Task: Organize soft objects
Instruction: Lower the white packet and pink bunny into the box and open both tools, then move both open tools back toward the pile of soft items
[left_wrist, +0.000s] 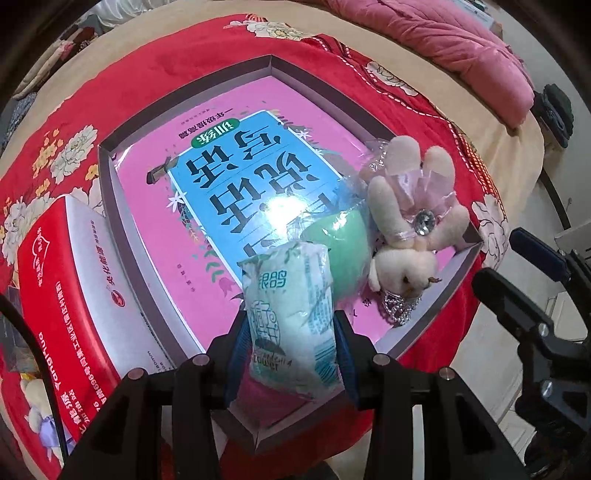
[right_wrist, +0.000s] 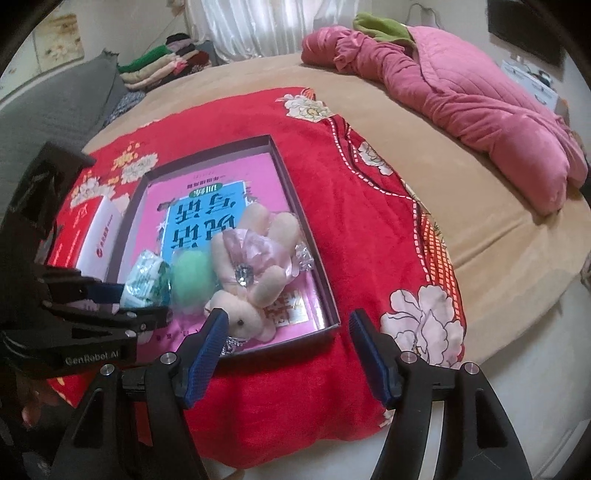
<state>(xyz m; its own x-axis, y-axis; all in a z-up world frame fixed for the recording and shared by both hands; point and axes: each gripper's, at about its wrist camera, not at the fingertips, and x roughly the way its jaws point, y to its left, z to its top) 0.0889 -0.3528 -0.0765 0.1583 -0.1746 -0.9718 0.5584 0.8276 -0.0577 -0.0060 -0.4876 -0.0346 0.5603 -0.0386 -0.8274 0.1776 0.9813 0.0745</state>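
Bedroom setting: a tan bedsheet (right_wrist: 491, 221) covers the mattress, with a red floral blanket (right_wrist: 351, 206) spread over its near part. On the blanket lies a shallow open box tray (left_wrist: 107, 173) lined by a pink and blue book cover (left_wrist: 236, 173).

Task objects. A tissue pack (left_wrist: 291, 314) in pale green and white wrapping is clamped between the blue pads of the left gripper (left_wrist: 291, 354), which points steeply down over the near part of the tray; the pads press on both sides of the pack. Just beside the pack, inside the tray, sits a soft green ball (left_wrist: 340, 243) in clear wrapping. Touching the ball on its far side lies a cream plush rabbit (left_wrist: 410, 221) in a pink gauze dress with a round gem on its front, its head toward the near rim of the tray.

Right gripper (right_wrist: 288, 350): fingers (right_wrist: 207, 354) spread fairly wide with nothing between them, held above the blanket at the near corner of the tray, its left pad close to the rabbit's head.

Surroundings. A red and white carton (left_wrist: 66, 273) rests on the blanket against the tray's left wall. A rumpled pink quilt (right_wrist: 480, 110) lies across the far side of the bed, and folded clothes (right_wrist: 162, 62) are stacked beyond the mattress near a pale curtain (right_wrist: 251, 26).
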